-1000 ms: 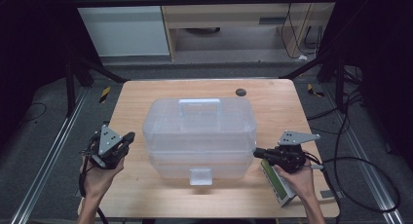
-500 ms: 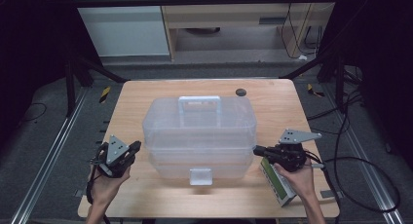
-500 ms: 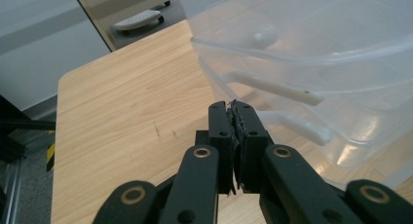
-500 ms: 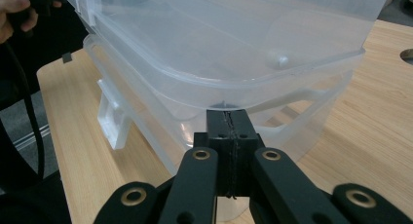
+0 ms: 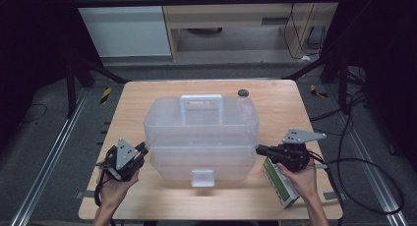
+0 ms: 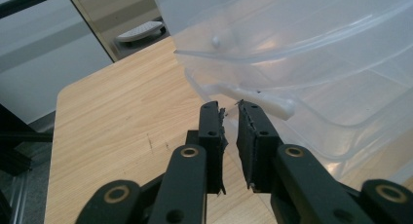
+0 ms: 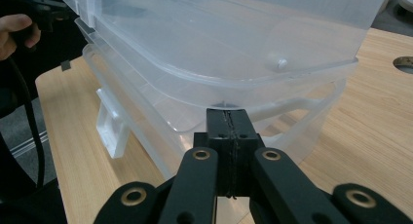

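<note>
I have a clear plastic storage box point(image 5: 201, 137) sitting in the middle of the worktop point(image 5: 147, 96), its long axis running from the left edge to the right edge, carry handle point(image 5: 201, 102) toward the far edge and white front latch point(image 5: 202, 177) facing the near edge. My two claws flank it, one at each short end, so the box lies straight inward from both. The left claw point(image 5: 141, 151) sits just beside the box's left end near the lower tier; in the left gripper view its jaws have just been opening and now stand a narrow slit apart with nothing between them, the tips right at a small white tab point(image 6: 265, 101) under the rim of the lower tray, touching or a hair short, I cannot say which. The right claw point(image 5: 260, 150) is clenched on nothing, its tips pointing at the right end of the box; in the right gripper view they sit just under the overhanging rim point(image 7: 229, 90) of the upper tier, very close, though I cannot tell whether they press on it. A green and white packet point(image 5: 281, 186) lies on the worktop under my right hand point(image 5: 302, 179), by the near right corner, and a small dark disc point(image 5: 242, 93) rests near the far edge. I judge the coming move turns on the left claw, which only needs to go slightly inward onto that tab.
</note>
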Demonstrator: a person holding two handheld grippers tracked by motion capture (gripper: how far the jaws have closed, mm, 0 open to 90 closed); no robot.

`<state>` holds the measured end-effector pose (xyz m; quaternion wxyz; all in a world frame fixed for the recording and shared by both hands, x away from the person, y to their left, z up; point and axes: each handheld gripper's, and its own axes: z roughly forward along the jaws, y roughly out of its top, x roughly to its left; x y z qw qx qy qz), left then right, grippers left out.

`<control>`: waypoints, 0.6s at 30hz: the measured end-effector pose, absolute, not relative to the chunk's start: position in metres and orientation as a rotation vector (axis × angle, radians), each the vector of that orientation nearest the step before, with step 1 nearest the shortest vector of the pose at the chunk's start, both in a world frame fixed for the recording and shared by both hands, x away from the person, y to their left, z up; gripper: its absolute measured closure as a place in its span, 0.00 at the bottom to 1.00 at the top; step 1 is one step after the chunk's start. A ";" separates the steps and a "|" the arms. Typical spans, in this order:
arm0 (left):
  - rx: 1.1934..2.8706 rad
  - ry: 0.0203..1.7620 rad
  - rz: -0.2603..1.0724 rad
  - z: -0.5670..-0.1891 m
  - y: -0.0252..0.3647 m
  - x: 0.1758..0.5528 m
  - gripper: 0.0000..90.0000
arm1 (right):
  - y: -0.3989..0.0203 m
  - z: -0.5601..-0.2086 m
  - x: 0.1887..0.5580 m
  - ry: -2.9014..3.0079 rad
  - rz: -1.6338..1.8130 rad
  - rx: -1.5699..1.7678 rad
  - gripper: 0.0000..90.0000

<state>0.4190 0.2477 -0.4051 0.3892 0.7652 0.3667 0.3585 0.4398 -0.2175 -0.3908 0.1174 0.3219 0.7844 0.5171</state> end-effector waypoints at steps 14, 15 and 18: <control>1.878 0.922 0.963 -0.400 0.240 0.415 0.76 | -0.218 -0.389 0.441 2.282 1.529 0.945 1.00; 1.872 0.923 0.969 -0.400 0.240 0.415 0.75 | -0.218 -0.389 0.441 2.281 1.528 0.944 1.00; 1.861 0.914 0.979 -0.398 0.240 0.414 0.75 | -0.217 -0.389 0.441 2.277 1.528 0.944 1.00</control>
